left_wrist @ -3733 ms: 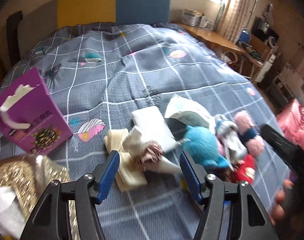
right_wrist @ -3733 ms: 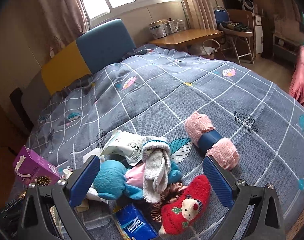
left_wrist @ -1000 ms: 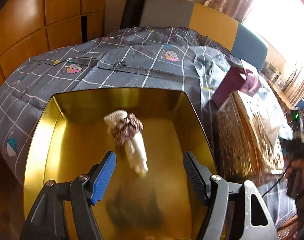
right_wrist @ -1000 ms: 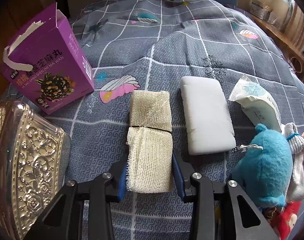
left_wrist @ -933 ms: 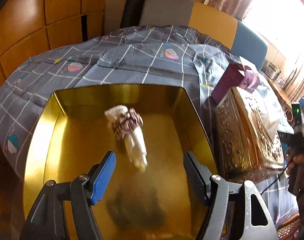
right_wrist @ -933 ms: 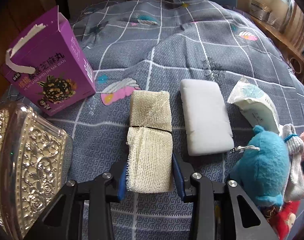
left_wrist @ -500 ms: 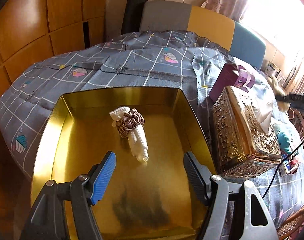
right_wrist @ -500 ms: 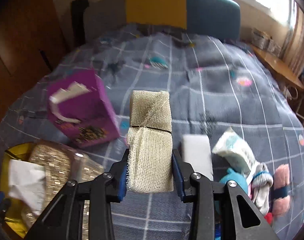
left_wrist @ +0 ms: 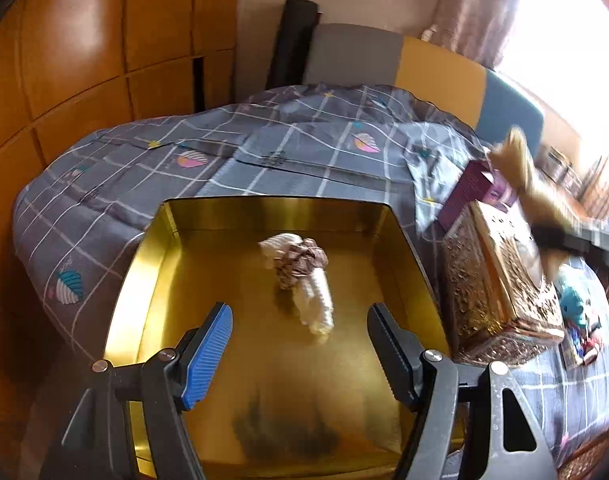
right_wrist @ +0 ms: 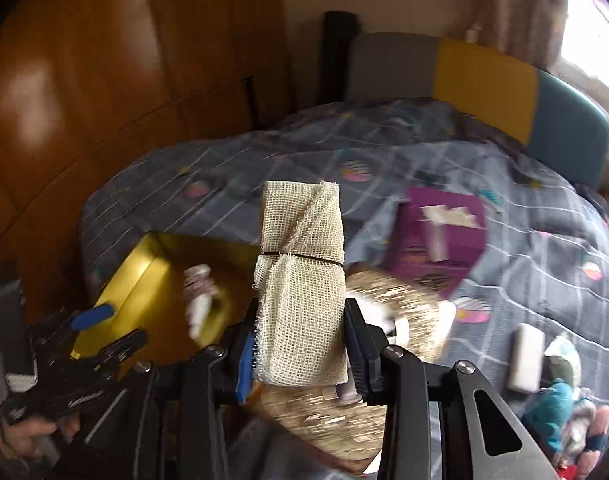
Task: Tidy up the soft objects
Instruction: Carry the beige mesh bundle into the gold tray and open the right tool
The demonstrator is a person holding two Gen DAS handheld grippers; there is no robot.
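A gold tin tray (left_wrist: pixel 142 264) sits on the grey checked bed. Inside it lies a white sock bundle with a brown scrunchie (left_wrist: pixel 300 276). My left gripper (left_wrist: pixel 300 344) is open and empty above the tray's near half. My right gripper (right_wrist: pixel 300 354) is shut on a cream gauze cloth roll (right_wrist: pixel 300 280) and holds it in the air above the ornate gold box (right_wrist: pixel 384 380), right of the tray (right_wrist: pixel 136 280). The roll shows blurred at the right of the left wrist view (left_wrist: pixel 524 176). More soft toys (right_wrist: pixel 556 404) lie at the far right.
An ornate gold tissue box (left_wrist: pixel 500 280) stands right of the tray, with a purple carton (right_wrist: pixel 436 236) behind it. A white pad (right_wrist: pixel 524 356) lies near the toys. A wooden wardrobe (left_wrist: pixel 84 60) stands left of the bed and a headboard (left_wrist: pixel 424 64) behind.
My right gripper has lifted the gauze roll off the bed and swung it left toward the tray. My left gripper has pulled back a little from the tray and stayed open.
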